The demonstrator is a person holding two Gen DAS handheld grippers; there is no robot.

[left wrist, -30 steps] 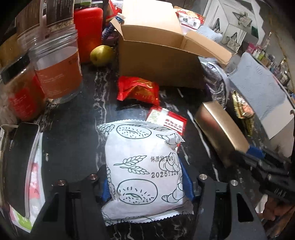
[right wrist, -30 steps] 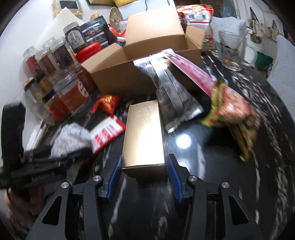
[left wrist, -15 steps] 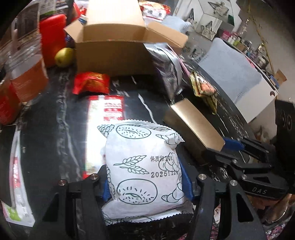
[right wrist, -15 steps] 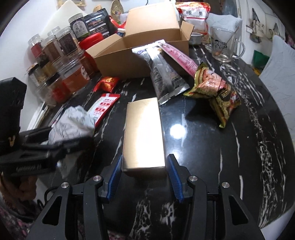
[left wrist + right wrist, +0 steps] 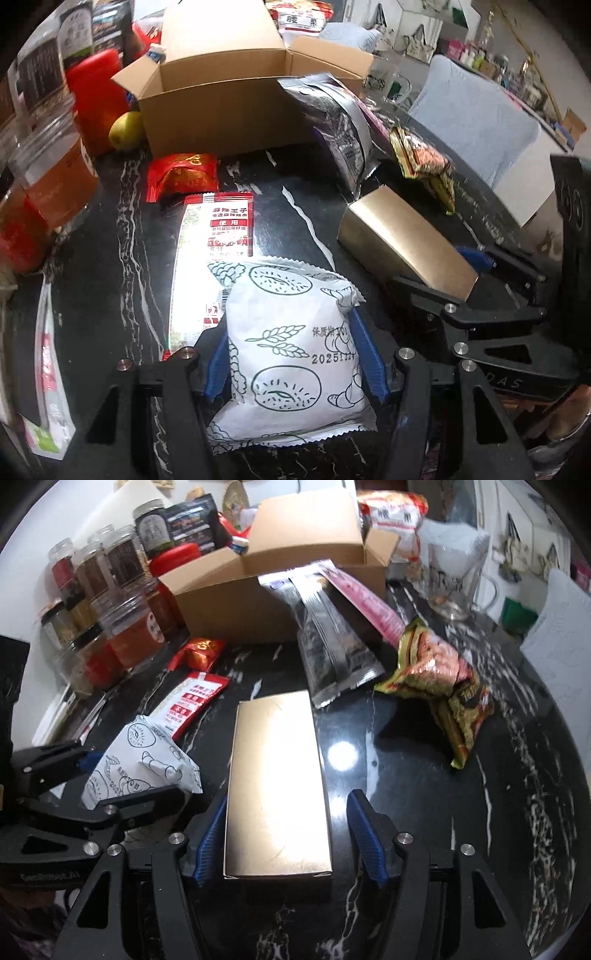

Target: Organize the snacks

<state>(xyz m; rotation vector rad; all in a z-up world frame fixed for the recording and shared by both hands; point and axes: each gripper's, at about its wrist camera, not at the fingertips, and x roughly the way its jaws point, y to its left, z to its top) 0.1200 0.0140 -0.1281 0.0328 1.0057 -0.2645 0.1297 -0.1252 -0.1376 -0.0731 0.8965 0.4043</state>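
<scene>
My left gripper (image 5: pixel 291 354) is shut on a white bread packet (image 5: pixel 291 343) with line drawings, held low over the black marble table (image 5: pixel 122 236). The packet also shows in the right wrist view (image 5: pixel 140 764). My right gripper (image 5: pixel 291 834) has its blue pads either side of a gold box (image 5: pixel 277 794) lying on the table; a gap shows at the right pad, so the jaws are open. The gold box also shows in the left wrist view (image 5: pixel 402 243). An open cardboard box (image 5: pixel 229 99) stands at the back.
A red-and-white sachet (image 5: pixel 218 236) and a red wrapped snack (image 5: pixel 181 177) lie before the cardboard box. A silver pouch (image 5: pixel 328 642) leans on it, beside a crumpled gold-green bag (image 5: pixel 439 679). Jars (image 5: pixel 122 627) line the left; a glass mug (image 5: pixel 454 583) stands back right.
Both grippers have pulled back from the cardboard box. The left still holds the white packet. The right jaws have widened around the gold box, which now lies on the table.
</scene>
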